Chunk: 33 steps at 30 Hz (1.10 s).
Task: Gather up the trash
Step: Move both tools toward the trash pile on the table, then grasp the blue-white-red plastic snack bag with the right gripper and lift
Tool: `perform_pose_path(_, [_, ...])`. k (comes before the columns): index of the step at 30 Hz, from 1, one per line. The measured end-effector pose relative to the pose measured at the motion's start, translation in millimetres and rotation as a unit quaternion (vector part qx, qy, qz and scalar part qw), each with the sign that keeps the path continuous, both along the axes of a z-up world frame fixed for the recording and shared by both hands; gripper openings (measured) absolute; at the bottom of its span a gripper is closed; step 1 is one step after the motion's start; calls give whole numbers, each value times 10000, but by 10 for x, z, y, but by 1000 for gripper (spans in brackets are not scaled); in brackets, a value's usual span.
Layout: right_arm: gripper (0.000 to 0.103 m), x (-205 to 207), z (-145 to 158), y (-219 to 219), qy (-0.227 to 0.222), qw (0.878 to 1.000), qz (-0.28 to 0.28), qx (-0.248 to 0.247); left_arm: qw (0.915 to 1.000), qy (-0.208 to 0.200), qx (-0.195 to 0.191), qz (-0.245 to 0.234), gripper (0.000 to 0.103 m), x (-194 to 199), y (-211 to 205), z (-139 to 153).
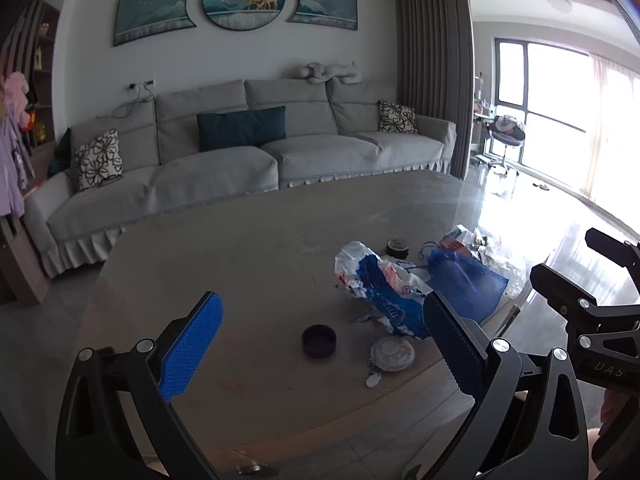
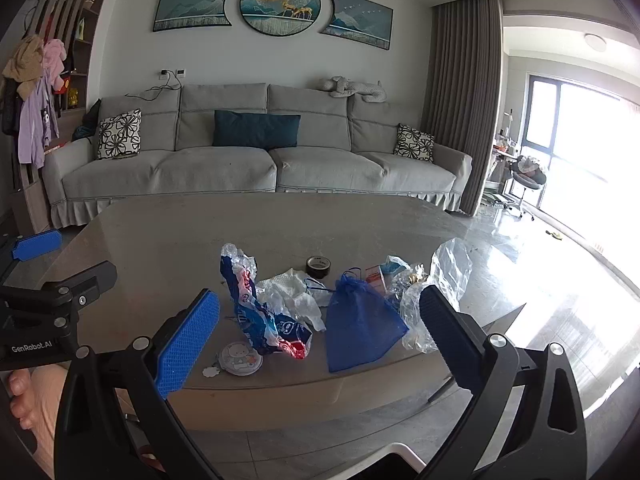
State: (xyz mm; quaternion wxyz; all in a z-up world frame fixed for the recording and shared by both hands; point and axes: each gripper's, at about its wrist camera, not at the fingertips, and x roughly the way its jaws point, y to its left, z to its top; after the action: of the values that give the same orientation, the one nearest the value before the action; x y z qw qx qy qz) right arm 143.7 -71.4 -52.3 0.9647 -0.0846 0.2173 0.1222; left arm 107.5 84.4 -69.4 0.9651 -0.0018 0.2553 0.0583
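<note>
- Left gripper [image 1: 320,344]: jaws spread wide, nothing between them, hovering above the near edge of the coffee table [image 1: 240,248]. Right gripper [image 2: 320,332]: likewise wide open and empty, held over the trash pile.
- Trash sits clustered at the table's near-right end: crumpled blue-and-white plastic wrapper [image 2: 260,312], blue mesh drawstring pouch [image 2: 360,328] just beside it, white crumpled plastic [image 2: 296,292] between them, clear plastic bag [image 2: 448,280] to the right, small orange-and-white carton [image 2: 376,276] behind the pouch.
- Also nearby: round white lid with a cartoon print [image 2: 240,356] at the table edge, dark round cap [image 1: 319,341] to its left, roll of dark tape [image 2: 318,266] further back.
- My read: nothing picked up yet; both grippers are pre-opened for a first grab, the right one lined up on wrapper/pouch.
- No bin is clearly visible; destination unknown.
- Tabletop is glossy grey stone, strong window glare on the right side.
- Room: grey sofa [image 2: 260,160] with cushions behind the table, wall art above, curtain and bright window to the right.
</note>
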Motion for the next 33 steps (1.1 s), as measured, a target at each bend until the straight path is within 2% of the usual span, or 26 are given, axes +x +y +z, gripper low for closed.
perform_pose_path(6, [99, 466, -308, 305, 399, 9985, 384, 18, 9999, 58, 89, 114, 98, 266, 108, -142])
perform_pose_path(10, [99, 718, -453, 429, 617, 9969, 481, 65, 9991, -56, 356, 203, 98, 474, 183, -251])
perform_pose_path(13, [99, 853, -541, 480, 768, 9955, 549, 112, 9988, -69, 410, 255, 98, 640, 254, -307])
perform_pose_path(20, [99, 1224, -740, 685, 1159, 9912, 644, -40, 9992, 63, 142, 374, 98, 847, 431, -425])
perform_pose_path(25, [98, 1419, -949, 747, 1378, 9885, 605, -145, 9989, 142, 133, 420, 98, 890, 480, -508])
perform_pose_path(26, [94, 1446, -983, 759, 1457, 9874, 591, -176, 9989, 155, 141, 423, 98, 897, 486, -522])
perform_pose_path(28, [74, 1472, -1060, 786, 1583, 9854, 532, -320, 9988, 165, 149, 428, 98, 892, 485, -538])
perform_pose_path(29, [70, 1498, -1107, 798, 1653, 9842, 526, -360, 9989, 167, 139, 420, 98, 884, 476, -564])
perform_pose_path(30, [59, 1519, -1154, 800, 1761, 9823, 508, -383, 9989, 178, 137, 410, 98, 876, 473, -565])
perform_pose_path(32, [51, 1542, -1238, 806, 1914, 9791, 522, -454, 9989, 182, 141, 399, 98, 864, 470, -575])
perform_pose_path(33, [41, 1533, -1254, 802, 1895, 9795, 463, -512, 9989, 187, 147, 395, 98, 850, 461, -576])
